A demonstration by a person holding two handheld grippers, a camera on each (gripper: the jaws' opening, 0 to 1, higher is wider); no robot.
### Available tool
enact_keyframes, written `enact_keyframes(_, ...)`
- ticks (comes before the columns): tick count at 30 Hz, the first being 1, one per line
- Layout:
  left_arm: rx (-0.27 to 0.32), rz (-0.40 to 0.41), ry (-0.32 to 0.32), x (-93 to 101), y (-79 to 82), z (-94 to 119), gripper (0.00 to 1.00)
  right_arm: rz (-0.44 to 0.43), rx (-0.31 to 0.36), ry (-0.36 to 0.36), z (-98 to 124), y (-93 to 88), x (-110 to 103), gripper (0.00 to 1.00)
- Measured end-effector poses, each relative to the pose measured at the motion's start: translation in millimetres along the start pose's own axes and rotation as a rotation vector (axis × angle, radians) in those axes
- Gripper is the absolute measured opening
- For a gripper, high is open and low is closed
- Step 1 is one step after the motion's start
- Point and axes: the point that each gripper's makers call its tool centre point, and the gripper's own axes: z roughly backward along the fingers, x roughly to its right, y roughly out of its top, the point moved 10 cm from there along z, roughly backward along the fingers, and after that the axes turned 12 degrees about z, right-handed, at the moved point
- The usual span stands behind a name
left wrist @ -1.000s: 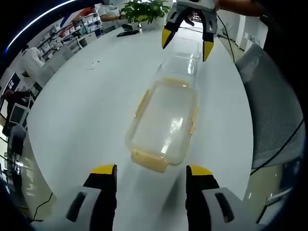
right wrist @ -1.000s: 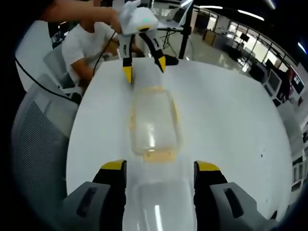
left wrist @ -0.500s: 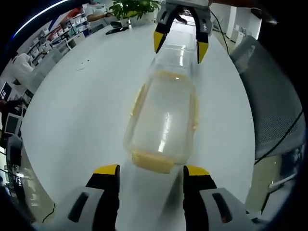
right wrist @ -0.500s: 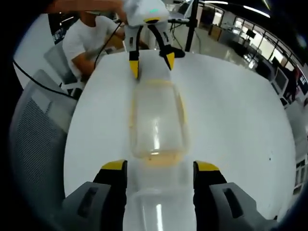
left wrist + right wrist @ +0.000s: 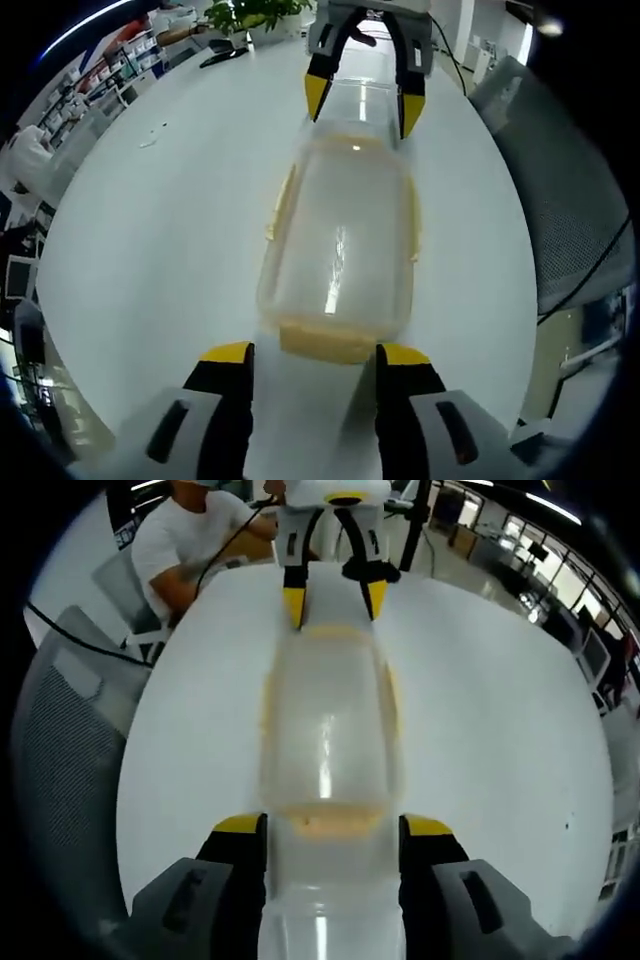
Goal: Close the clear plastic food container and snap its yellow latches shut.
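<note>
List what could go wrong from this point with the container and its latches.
1. The left gripper and right gripper close in on opposite ends of the clear container; on the smooth white table it may slide or skew if one end is pushed harder.
2. The yellow end latch sits between the left gripper's open jaws; a misaligned press could slip off it, leaving it unsnapped.
3. Pressing a latch before the lid seats flat may leave a gap.

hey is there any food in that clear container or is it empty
Empty. The white table shows straight through the clear container; nothing lies inside.
</note>
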Motion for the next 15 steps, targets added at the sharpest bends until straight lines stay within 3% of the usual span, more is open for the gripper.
enact_keyframes(15, -0.019, -0.036, -0.050, -1.8, -0.4, -10, 0.40, 0.028, -0.065, 0.046, -18, -2.9, 6, 0.49)
